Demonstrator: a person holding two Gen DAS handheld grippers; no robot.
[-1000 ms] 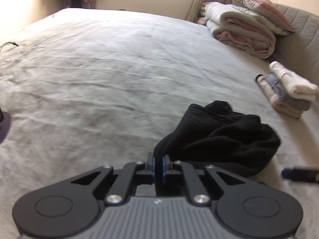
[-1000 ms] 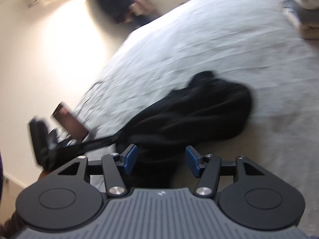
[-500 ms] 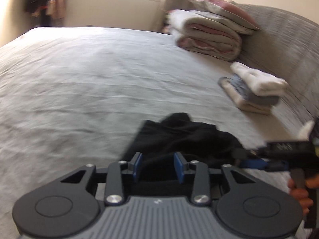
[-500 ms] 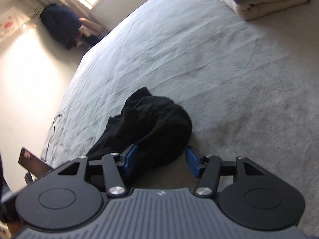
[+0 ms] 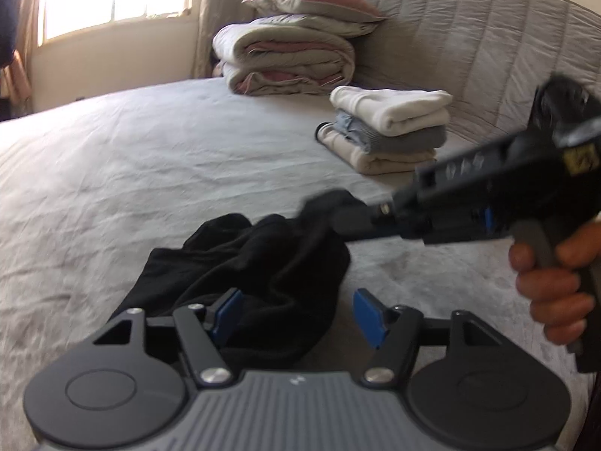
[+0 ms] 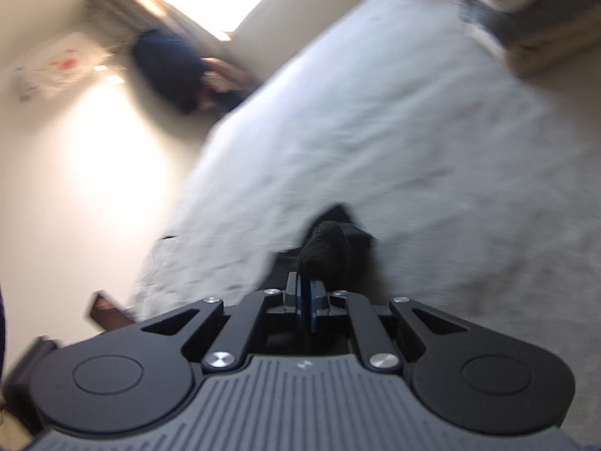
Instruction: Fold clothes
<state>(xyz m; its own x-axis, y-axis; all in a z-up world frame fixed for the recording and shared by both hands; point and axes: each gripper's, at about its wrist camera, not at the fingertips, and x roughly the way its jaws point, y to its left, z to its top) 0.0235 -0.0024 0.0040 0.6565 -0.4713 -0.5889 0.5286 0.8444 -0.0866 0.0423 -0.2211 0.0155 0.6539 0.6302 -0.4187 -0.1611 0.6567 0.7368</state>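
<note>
Crumpled black fabric garment: laid on the pale grey bedspread, lower centre. Left gripper: blue pads spread apart, nothing held, garment's near edge lying between them. Right gripper: clamped on a raised fold of the garment. Stack of folded white, grey and beige clothes: set well apart by the quilted headboard.

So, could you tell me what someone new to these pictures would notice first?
Probably the crumpled black garment lying on the pale bed, just ahead of the open left gripper. The right gripper reaches in from the right side, shut on a raised fold of that cloth. Behind it, near the padded headboard, sits a neat stack of folded clothes, with rolled bedding further back.
</note>
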